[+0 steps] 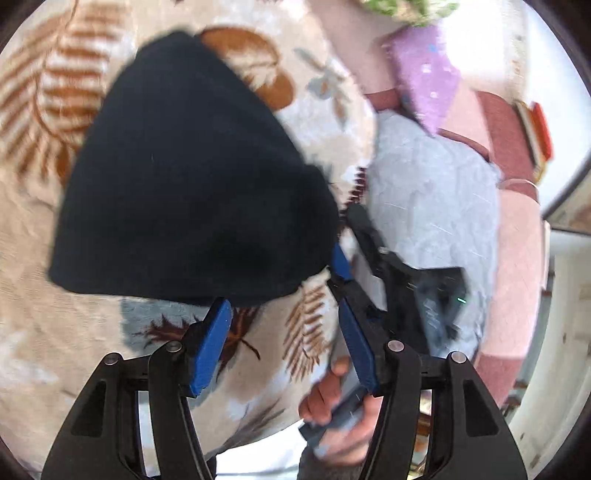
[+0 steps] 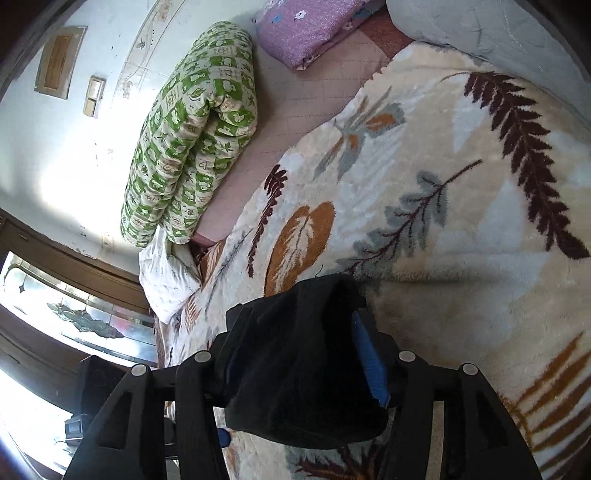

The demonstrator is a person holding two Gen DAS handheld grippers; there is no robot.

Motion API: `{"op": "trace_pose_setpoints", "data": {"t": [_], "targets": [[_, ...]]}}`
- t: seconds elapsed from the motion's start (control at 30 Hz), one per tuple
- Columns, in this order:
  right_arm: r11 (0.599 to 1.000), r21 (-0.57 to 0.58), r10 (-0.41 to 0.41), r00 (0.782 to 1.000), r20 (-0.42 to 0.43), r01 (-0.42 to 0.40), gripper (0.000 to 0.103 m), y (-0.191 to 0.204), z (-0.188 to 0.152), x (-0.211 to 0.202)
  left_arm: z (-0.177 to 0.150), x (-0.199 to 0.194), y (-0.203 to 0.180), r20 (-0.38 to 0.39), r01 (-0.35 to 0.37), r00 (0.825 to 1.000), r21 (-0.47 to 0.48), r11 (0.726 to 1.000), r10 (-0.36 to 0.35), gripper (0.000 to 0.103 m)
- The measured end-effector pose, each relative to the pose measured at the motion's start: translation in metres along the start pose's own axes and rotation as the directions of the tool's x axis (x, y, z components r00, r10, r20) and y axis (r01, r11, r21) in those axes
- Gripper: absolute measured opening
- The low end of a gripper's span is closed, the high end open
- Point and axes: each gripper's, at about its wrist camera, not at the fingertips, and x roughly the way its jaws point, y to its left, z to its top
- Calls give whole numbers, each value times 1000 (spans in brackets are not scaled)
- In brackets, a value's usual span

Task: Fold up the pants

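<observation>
The black pants (image 1: pixel 192 173) lay bunched in a dark mound on a cream blanket with a leaf print (image 1: pixel 48 206), which covered the bed. In the left wrist view, the left tool (image 1: pixel 284 339) hung just short of the mound's near edge, its blue pads apart and nothing but blanket between them, likely so it could take that edge next. Beside it a hand (image 1: pixel 332 410) held the right tool (image 1: pixel 351 258), which reached toward the right side of the pants.

In the right wrist view, black cloth (image 2: pixel 306 362) sat draped between the right tool's (image 2: pixel 295 369) fingers, covering the left pad; the right pad (image 2: pixel 369 362) showed blue at the fabric's side. Whether the pads pressed the cloth could not be told. A green quilt roll (image 2: pixel 192 133) and a purple pillow (image 2: pixel 306 29) lay well apart near the wall, leaving the blanket free as a folding surface.
</observation>
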Motion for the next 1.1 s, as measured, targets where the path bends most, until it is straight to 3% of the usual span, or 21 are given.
{"op": "trace_pose_setpoints", "data": {"t": [0.17,0.23,0.27,0.33,0.37,0.43,0.53,0.63,0.73,0.77,0.8,0.87,0.93,1.0,1.03,1.07,1.1], "targets": [[998,-34,-56,998,-25,55,56,4,3,14,-1,17,29,34,-20,999,-150,989,25,59],[998,-35,-49,998,-47,47,56,1,5,23,3,21,35,38,-27,999,-193,981,35,56],[998,-38,-56,997,-60,54,54,0,5,28,6,22,36,38,-30,999,-215,976,39,48],[997,-59,-59,996,-63,55,32,0,5,33,9,22,31,42,-35,998,-211,977,45,31],[995,-80,-61,996,-63,56,11,2,5,34,9,21,26,51,-37,998,-196,980,48,26],[993,-110,-57,997,-49,51,10,7,5,31,7,21,19,72,-41,996,-166,985,53,18],[991,-131,-16,1000,-1,16,9,15,7,21,4,35,28,43,-62,997,-183,981,71,18],[989,-131,-72,997,-27,68,10,7,6,32,2,40,42,31,-29,999,-224,974,37,18],[988,-114,-110,993,-47,104,10,-9,1,44,-2,33,38,13,-18,1000,-201,979,21,18],[989,-111,-100,994,-44,94,13,-9,1,42,-6,26,34,-3,-26,1000,-178,984,26,18],[991,-101,-98,994,-43,93,26,-8,1,40,-10,20,31,-8,-33,999,-153,988,32,18],[993,-71,-102,994,-39,99,40,-6,3,28,-23,0,24,-21,-43,999,-60,997,42,18],[996,-56,-70,998,0,70,42,-3,3,8,-23,-22,23,-2,-48,999,0,999,48,18],[996,-60,-69,997,46,72,64,1,1,-14,-16,-57,26,57,-46,997,40,998,43,18],[995,-65,-75,995,60,79,69,2,-2,-23,-8,-69,26,95,-54,994,52,997,48,25],[995,-68,-68,996,55,71,75,3,-5,-26,1,-81,26,128,-94,988,71,993,84,42],[996,-68,-60,997,38,62,75,3,-7,-26,10,-87,26,145,-133,982,79,988,121,50]]}}
